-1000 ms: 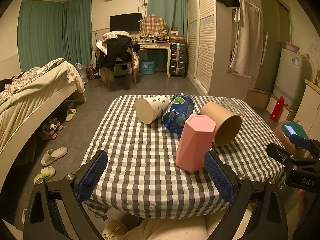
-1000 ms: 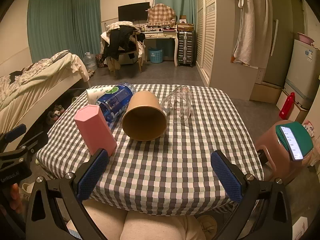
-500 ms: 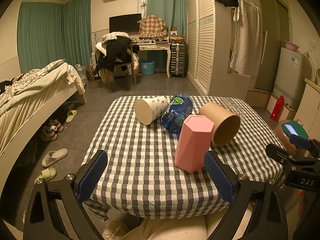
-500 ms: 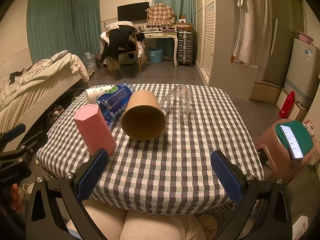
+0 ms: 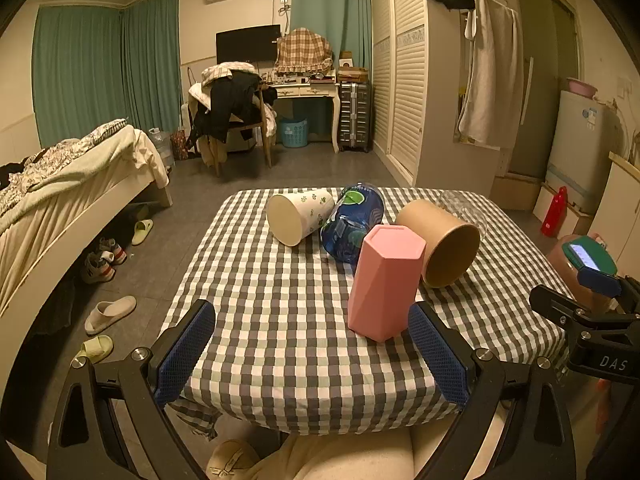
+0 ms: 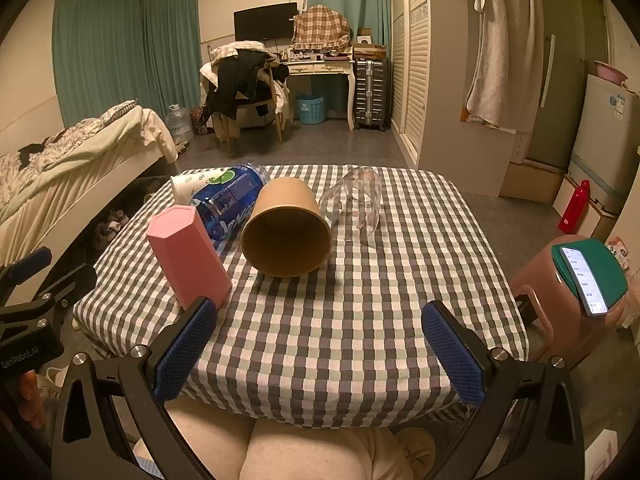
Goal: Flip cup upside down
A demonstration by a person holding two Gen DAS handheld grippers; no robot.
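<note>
Five cups on checked table [image 6: 360,320]. Pink cup [image 5: 384,284] stands closed end up, at 1 o'clock from left gripper [image 5: 312,348], jaws wide, empty. Right gripper [image 6: 320,352] wide, empty. Brown cup [image 6: 286,236] on its side at 11 o'clock.

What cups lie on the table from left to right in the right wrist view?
Pink hexagonal cup, standing → blue printed cup, on its side → brown paper cup, on its side, mouth toward camera → clear glass cup, on its side. The white patterned cup is left out, being mostly hidden.
</note>
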